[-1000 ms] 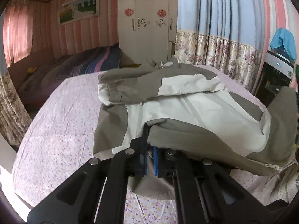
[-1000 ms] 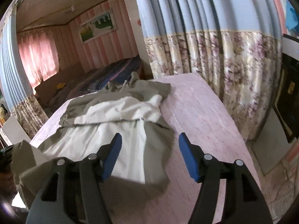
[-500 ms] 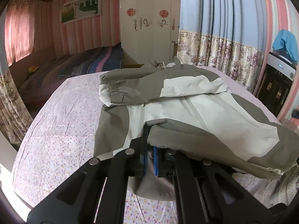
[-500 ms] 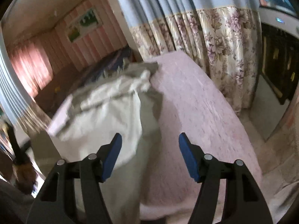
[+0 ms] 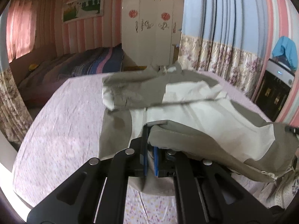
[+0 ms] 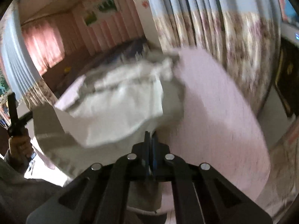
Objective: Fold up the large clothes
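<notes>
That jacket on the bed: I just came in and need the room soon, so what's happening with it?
A person is folding a grey and cream jacket spread on the bed, with a hand-held gripper in each hand. The left gripper is shut on a grey edge of the jacket near its hem. The right gripper has just been closing and now pinches the jacket's near edge on the other side. One sleeve already lies folded across the chest; the fold isn't finished.
</notes>
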A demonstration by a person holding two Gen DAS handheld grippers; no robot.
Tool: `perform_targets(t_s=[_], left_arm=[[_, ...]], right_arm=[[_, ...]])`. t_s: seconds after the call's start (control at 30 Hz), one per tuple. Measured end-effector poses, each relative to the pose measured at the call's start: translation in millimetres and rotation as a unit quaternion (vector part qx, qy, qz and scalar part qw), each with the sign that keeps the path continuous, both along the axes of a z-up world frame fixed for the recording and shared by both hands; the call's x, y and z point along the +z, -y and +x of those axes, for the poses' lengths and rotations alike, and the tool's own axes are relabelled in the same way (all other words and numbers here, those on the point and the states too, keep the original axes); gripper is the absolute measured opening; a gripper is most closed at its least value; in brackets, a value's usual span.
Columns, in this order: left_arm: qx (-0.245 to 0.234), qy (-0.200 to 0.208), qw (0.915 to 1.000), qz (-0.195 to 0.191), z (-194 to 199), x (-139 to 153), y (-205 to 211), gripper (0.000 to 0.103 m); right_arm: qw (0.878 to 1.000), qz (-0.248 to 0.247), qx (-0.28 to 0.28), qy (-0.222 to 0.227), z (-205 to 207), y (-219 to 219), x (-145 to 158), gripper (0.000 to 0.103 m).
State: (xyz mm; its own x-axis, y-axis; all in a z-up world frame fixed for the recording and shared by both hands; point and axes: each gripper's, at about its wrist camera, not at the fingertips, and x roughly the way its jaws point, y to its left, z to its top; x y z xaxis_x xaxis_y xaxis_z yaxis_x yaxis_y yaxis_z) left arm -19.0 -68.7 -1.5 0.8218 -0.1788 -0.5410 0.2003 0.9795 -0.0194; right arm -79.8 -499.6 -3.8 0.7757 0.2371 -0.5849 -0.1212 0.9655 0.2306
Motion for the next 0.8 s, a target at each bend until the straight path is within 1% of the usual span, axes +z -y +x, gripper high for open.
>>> perform_targets(t_s=[0.03, 0.07, 0.13, 0.2, 0.23, 0.27, 0.3, 0.33, 0.37, 0.43, 0.47, 0.5, 0.53, 0.57, 0.6, 0.63, 0.67, 0.7, 0.73, 0.77, 0.8], left_arm=[[-0.002, 0.008, 0.9999, 0.005, 2, 5, 0, 0.003], [-0.004, 0.025, 0.9995, 0.017, 7, 16, 1, 0.003], [-0.003, 0.044, 0.9987, 0.027, 19, 33, 0, 0.003], [-0.008, 0.055, 0.9981, 0.026, 44, 57, -4, 0.003], [-0.009, 0.057, 0.9979, 0.029, 52, 62, -5, 0.003], [-0.008, 0.064, 0.9969, 0.045, 74, 71, -6, 0.004], [-0.007, 0.068, 0.9961, 0.057, 87, 76, -6, 0.004], [-0.004, 0.071, 0.9950, 0.071, 105, 80, -5, 0.004], [0.000, 0.068, 0.9945, 0.080, 132, 86, -7, 0.004], [0.006, 0.051, 0.9954, 0.081, 177, 96, -9, 0.004], [0.012, 0.044, 0.9953, 0.085, 208, 102, -9, 0.005], [0.012, 0.033, 0.9952, 0.091, 232, 105, -7, 0.005], [0.013, 0.019, 0.9951, 0.096, 257, 105, -6, 0.009], [0.016, -0.007, 0.9953, 0.096, 291, 100, -7, 0.013], [0.014, -0.035, 0.9947, 0.096, 317, 91, -8, 0.021], [0.016, -0.054, 0.9937, 0.098, 339, 81, -10, 0.037], [0.026, -0.072, 0.9922, 0.098, 362, 65, -17, 0.047], [0.026, -0.098, 0.9907, 0.091, 375, 50, -23, 0.054], [0.023, -0.125, 0.9887, 0.080, 384, 36, -29, 0.054], [0.025, -0.136, 0.9874, 0.077, 385, 22, -35, 0.054], [0.013, -0.139, 0.9867, 0.084, 380, 11, -37, 0.056]], right_arm=[[1.000, -0.006, 0.004, 0.021, 8, -2, 12, 0.002], [0.999, -0.009, 0.007, 0.035, 17, -3, 22, 0.001], [0.998, -0.015, 0.005, 0.066, 47, -2, 45, 0.001], [0.996, -0.014, 0.004, 0.090, 83, 1, 63, 0.001], [0.995, -0.014, 0.001, 0.096, 106, 3, 71, 0.001], [0.995, -0.011, 0.000, 0.097, 124, 4, 76, 0.001], [0.995, -0.005, -0.004, 0.097, 155, 7, 82, 0.001], [0.995, -0.002, -0.006, 0.096, 175, 7, 85, 0.001], [0.996, -0.002, -0.011, 0.094, 207, 8, 90, 0.001], [0.997, 0.002, -0.014, 0.079, 254, 8, 96, 0.001], [0.997, 0.003, -0.018, 0.070, 280, 7, 97, 0.001], [0.998, 0.002, -0.027, 0.058, 314, 7, 95, 0.001], [0.999, 0.000, -0.031, 0.040, 342, 6, 90, 0.001], [0.999, 0.002, -0.031, 0.013, 371, 6, 81, 0.001], [0.999, 0.009, -0.040, -0.023, 404, 9, 64, 0.001], [0.998, 0.022, -0.049, -0.044, 423, 14, 47, 0.002], [0.995, 0.037, -0.056, -0.069, 438, 17, 29, 0.010], [0.993, 0.032, -0.067, -0.097, 451, 17, 10, 0.016], [0.991, 0.004, -0.083, -0.104, 454, 15, 0, 0.028], [0.991, -0.016, -0.088, -0.099, 453, 13, -6, 0.040], [0.993, -0.015, -0.075, -0.086, 446, 12, -10, 0.047]])
